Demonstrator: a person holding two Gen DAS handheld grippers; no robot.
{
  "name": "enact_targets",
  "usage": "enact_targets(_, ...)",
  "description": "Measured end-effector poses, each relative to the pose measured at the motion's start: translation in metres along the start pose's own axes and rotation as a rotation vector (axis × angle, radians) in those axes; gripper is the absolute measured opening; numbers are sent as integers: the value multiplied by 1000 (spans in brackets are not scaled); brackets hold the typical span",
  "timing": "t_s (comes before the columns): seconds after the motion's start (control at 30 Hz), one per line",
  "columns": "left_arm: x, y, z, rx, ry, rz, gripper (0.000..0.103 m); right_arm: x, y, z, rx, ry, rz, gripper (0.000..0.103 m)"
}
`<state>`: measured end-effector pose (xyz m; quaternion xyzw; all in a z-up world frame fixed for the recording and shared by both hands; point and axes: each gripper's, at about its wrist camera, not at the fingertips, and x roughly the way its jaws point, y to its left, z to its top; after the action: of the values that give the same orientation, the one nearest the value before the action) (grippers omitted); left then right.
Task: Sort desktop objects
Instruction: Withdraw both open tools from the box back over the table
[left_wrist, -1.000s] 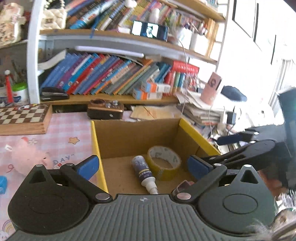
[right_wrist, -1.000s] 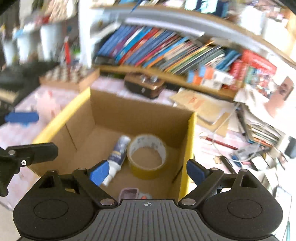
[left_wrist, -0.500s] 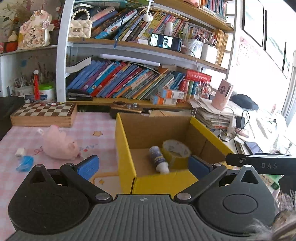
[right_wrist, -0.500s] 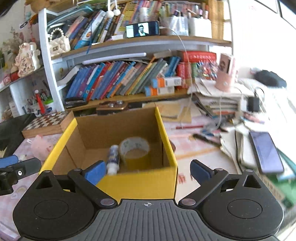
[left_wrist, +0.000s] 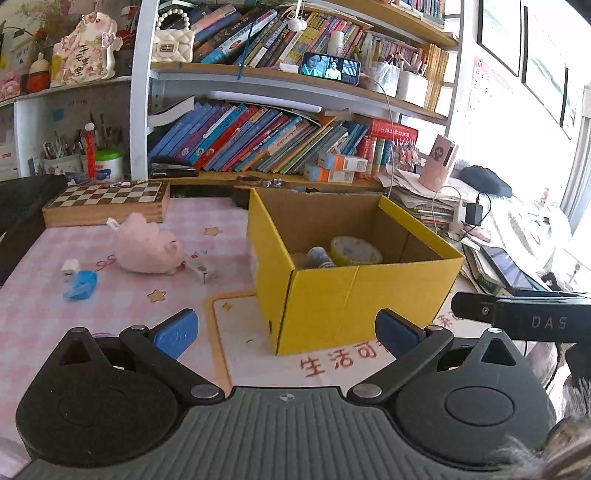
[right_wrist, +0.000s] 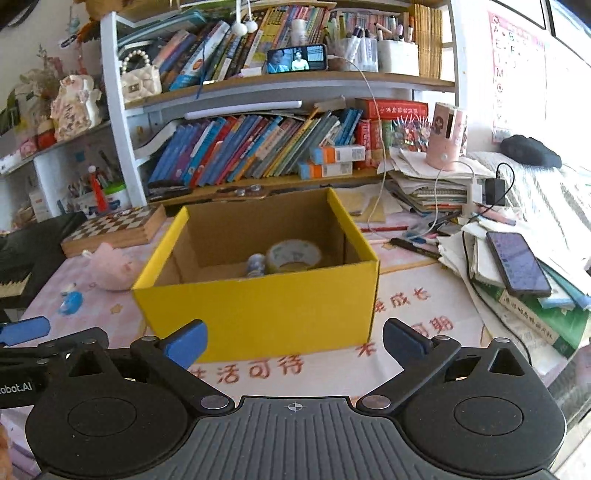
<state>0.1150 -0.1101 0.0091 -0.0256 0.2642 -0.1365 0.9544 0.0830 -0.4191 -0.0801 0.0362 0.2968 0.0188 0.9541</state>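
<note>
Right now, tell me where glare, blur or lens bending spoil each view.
Left wrist view: the window side at right is blown out white, the bookshelf posts bow outward, and the yellow box is sharp. Right wrist view: glare washes the top right corner, the shelves curve, and the tape roll stays clear.

Home study desk: crammed bookshelves (left_wrist: 258, 144), pink checked tablecloth (left_wrist: 44, 306) (cartoon print), chessboard box (left_wrist: 107, 197), plush toy (left_wrist: 147, 245), paper stacks (right_wrist: 424, 184), phone (right_wrist: 297, 59) playing video.

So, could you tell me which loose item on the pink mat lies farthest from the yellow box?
The white charger, beyond the blue clip and pink plush.
</note>
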Motion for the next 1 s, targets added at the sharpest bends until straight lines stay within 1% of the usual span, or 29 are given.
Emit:
enact_targets(0.37, -41, 38, -14, -19, -1, -18, 103, -34, 40, -22, 18, 3, -18, 102)
enact_targets(0.6, -60, 58, -20, -15, -1, -31, 103, -51, 62, -35, 23, 3, -42, 103)
enact_targets(0.8, -73, 73, -27, -12, 8, -28, 103, -59, 80, -45, 17, 16, -56, 103)
enact_targets(1.0, -84, 89, -33, -9, 12, -12, 103, -61, 102, -53, -6, 37, -46, 103)
